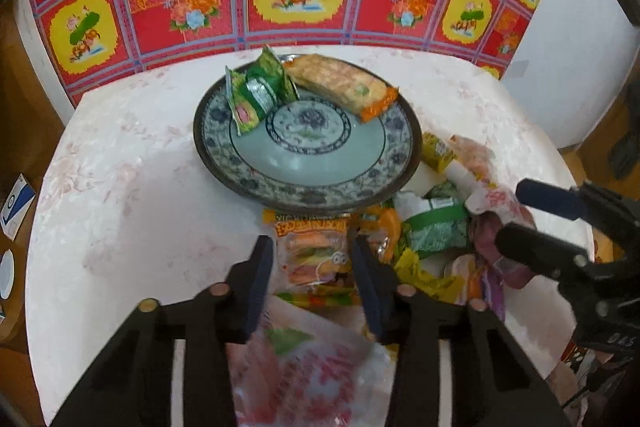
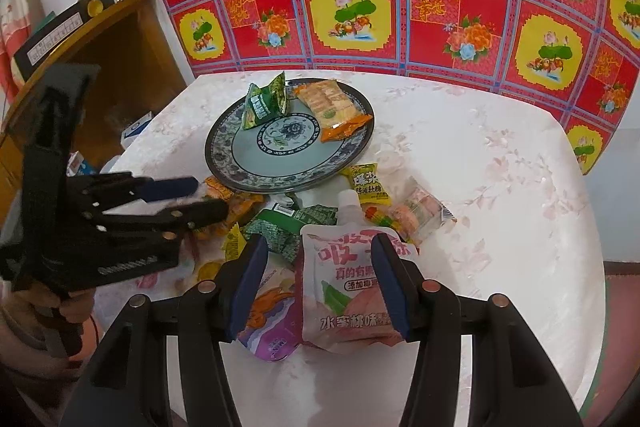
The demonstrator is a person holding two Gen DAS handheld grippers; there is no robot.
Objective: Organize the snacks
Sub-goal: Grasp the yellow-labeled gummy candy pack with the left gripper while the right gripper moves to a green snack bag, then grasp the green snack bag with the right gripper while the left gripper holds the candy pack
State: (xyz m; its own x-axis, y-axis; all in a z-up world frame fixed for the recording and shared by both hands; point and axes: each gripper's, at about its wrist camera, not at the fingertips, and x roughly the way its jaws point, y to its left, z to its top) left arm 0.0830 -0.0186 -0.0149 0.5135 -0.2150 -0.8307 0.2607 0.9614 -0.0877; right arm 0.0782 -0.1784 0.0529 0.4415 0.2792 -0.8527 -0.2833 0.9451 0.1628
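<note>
Left gripper (image 1: 312,263) fingers narrow, pinching the burger-candy packet (image 1: 316,259) in the snack pile (image 2: 320,223) just beside the plate (image 1: 256,183). We fear a slip. Right gripper (image 2: 320,279) half-open, straddling the pink pouch (image 2: 344,291), not gripping.

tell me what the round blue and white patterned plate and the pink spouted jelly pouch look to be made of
Round blue and white patterned plate: looks like glazed ceramic, judging by its glossy celadon centre, painted floral bands and dark rigid rim.
Pink spouted jelly pouch: seems to be flexible printed plastic film, slightly glossy and wrinkled, with a stiffer white plastic spout at its top.
</note>
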